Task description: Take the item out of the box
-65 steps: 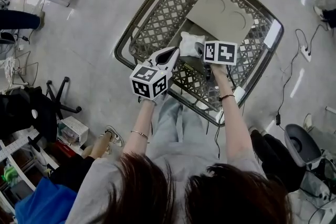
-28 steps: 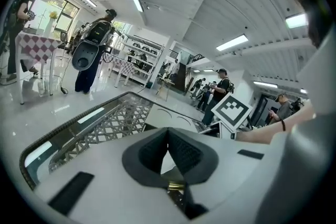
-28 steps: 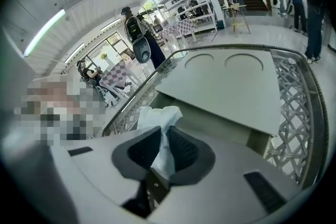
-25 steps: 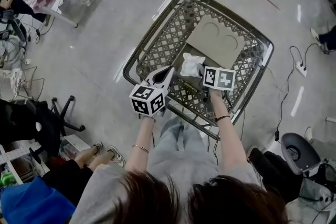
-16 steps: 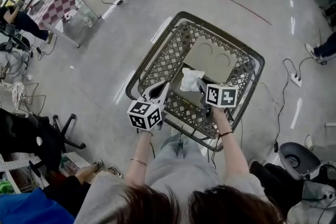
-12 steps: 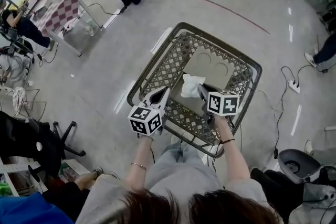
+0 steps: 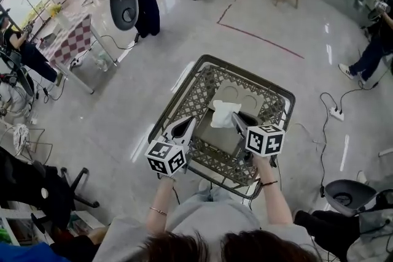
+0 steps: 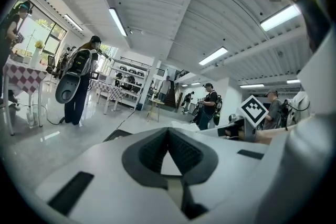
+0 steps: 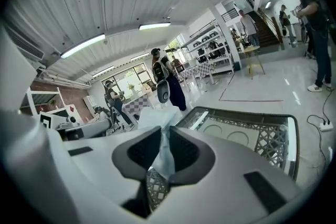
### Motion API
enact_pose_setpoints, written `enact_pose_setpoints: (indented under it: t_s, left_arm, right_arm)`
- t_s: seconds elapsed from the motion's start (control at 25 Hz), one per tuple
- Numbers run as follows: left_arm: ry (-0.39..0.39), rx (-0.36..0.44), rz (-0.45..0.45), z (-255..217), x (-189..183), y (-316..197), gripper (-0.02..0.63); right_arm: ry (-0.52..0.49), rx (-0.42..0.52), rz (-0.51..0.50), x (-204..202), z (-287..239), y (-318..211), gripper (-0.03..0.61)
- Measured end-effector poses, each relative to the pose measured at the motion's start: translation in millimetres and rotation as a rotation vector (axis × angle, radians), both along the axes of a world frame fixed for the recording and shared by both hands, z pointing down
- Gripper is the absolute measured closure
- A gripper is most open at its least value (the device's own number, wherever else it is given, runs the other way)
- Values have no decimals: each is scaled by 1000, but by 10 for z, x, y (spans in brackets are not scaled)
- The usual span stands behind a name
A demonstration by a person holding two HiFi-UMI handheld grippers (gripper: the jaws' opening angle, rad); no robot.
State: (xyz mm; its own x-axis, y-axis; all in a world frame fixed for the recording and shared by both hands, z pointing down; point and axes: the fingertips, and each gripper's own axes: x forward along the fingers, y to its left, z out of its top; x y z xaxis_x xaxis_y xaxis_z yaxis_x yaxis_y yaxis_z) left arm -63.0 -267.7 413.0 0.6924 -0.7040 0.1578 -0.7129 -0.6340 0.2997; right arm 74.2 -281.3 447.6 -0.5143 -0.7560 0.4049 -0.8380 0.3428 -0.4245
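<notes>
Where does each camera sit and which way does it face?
Head view: on the person's head, facing down at the basket; shows forearms, left gripper, right gripper.
Left gripper view: on that gripper, facing the hall; jaws shut.
Right gripper view: on that gripper, facing the basket; jaws grip the white item.
Head and right share the basket.

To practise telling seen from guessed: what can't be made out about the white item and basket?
- The white item: what it is; too small in the head view, lower part pinched between the right gripper's pads in its own view.
- The basket's near side: covered by both grippers in the head view.
- Most of the basket in the left gripper view: behind the left gripper's body.
</notes>
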Motion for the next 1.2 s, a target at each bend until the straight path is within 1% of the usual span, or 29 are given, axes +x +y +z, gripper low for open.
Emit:
enact_pose_setpoints:
  t_s: [0.32, 0.6, 0.76, 0.92, 1.2]
  left_arm:
    - [-16, 112, 33, -453, 79, 22, 597]
    - [-22, 170, 69, -718, 139, 65, 597]
    - [-29, 206, 66, -864, 112, 57, 597]
    - [-26, 235, 60, -978, 56, 35, 597]
    - [-35, 295, 51, -1225, 22, 63, 597]
  right_arm:
    - [16, 208, 12, 161, -628, 76, 512]
    - [13, 334, 10, 252, -1076, 157, 512]
    - [27, 414, 20, 354, -1307, 195, 512]
    - [60, 476, 31, 429, -1482, 219, 512]
    - [94, 556, 55, 554, -1761, 291, 512]
